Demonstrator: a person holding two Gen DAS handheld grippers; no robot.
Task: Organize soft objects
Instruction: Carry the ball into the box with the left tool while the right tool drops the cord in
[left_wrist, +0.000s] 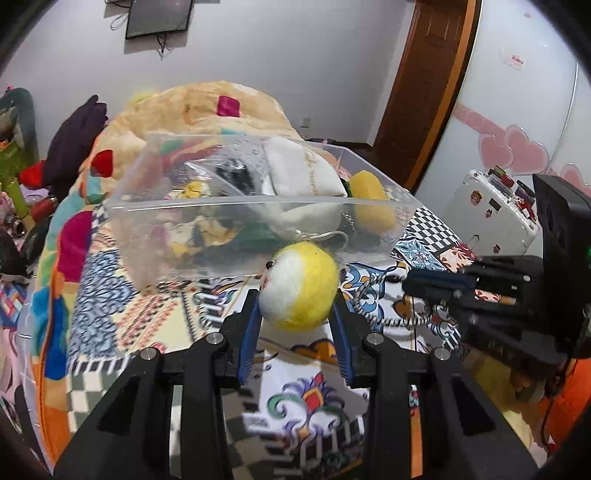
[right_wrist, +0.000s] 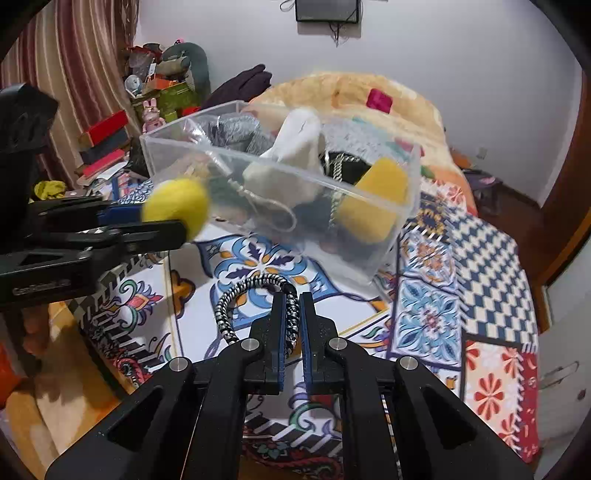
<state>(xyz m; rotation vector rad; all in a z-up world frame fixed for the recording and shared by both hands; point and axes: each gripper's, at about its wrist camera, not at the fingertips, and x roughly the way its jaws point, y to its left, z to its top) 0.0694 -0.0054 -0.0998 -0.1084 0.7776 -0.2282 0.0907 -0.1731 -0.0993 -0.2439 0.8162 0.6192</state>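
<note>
My left gripper (left_wrist: 297, 314) is clamped on a yellow-and-white felt ball (left_wrist: 298, 286), held above the patterned quilt (left_wrist: 122, 295) just short of the clear plastic bin (left_wrist: 229, 201). My right gripper (right_wrist: 293, 317) pinches a black-and-white braided cord (right_wrist: 236, 299), level, to the ball's right. The bin already holds a white pouch (left_wrist: 301, 171) and a yellow sponge (right_wrist: 373, 199); its near wall stands between ball and contents.

White walls (left_wrist: 258, 55), wooden door (left_wrist: 424, 74), striped curtain (right_wrist: 85, 55)
</note>
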